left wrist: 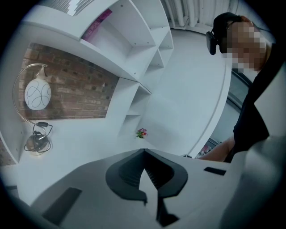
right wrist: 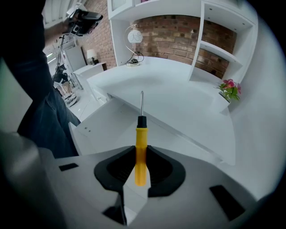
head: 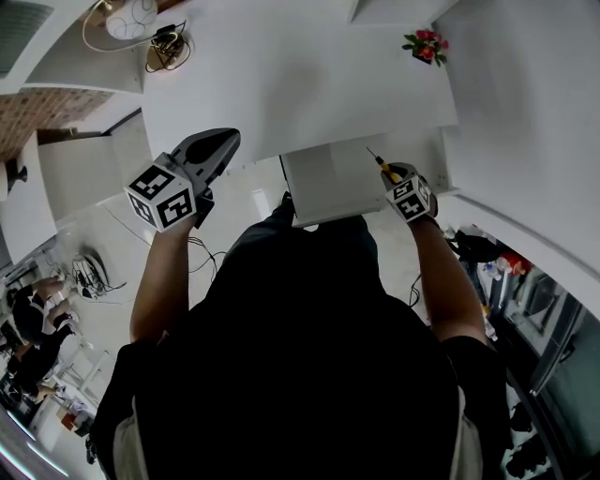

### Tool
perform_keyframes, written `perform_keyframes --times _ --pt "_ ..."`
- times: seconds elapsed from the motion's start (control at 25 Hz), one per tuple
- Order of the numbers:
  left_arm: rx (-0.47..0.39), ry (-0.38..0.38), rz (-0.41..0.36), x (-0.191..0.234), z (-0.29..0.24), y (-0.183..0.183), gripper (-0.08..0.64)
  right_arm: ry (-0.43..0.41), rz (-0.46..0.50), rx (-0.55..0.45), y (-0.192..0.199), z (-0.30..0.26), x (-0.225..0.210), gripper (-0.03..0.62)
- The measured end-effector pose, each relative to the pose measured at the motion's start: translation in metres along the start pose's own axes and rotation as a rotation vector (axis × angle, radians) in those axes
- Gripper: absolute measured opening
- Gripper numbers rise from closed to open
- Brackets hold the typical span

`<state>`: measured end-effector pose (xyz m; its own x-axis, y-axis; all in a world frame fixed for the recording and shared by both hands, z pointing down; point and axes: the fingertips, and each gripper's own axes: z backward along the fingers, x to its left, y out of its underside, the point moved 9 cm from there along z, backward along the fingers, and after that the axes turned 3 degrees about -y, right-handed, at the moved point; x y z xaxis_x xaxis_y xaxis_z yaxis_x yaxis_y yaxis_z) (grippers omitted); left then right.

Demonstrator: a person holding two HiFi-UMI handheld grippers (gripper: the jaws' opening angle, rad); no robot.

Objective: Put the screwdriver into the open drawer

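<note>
In the head view we hold the right gripper (head: 401,187) at the right edge of the open drawer (head: 328,183), the screwdriver (head: 382,166) pointing past it, probably ready for lowering inside; the left gripper (head: 217,145) hangs well left of the drawer, seemingly kept out of the way; the white desk (head: 281,84) spreads beyond the drawer, carrying a lamp (head: 131,19) and flowers (head: 425,45).

In the left gripper view its jaws are pressed together on nothing.

In the right gripper view the jaws pinch the screwdriver's yellow handle, the shaft aimed forward with the drawer's bare white floor below and to its left; a brick wall (right wrist: 178,36) and white shelves (right wrist: 219,49) rise beyond the drawer, behind the desk.
</note>
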<state>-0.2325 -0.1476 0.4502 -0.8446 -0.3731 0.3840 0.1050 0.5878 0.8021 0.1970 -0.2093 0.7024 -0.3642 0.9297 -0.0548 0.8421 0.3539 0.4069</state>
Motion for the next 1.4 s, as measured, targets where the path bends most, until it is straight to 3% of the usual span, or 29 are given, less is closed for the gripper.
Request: perform_keyframes --times 1.4 --pt "0.057 -0.104 0.079 0.017 0.002 0.035 0.017 -0.150 0.252 0.171 0.007 -0.111 0.003 0.083"
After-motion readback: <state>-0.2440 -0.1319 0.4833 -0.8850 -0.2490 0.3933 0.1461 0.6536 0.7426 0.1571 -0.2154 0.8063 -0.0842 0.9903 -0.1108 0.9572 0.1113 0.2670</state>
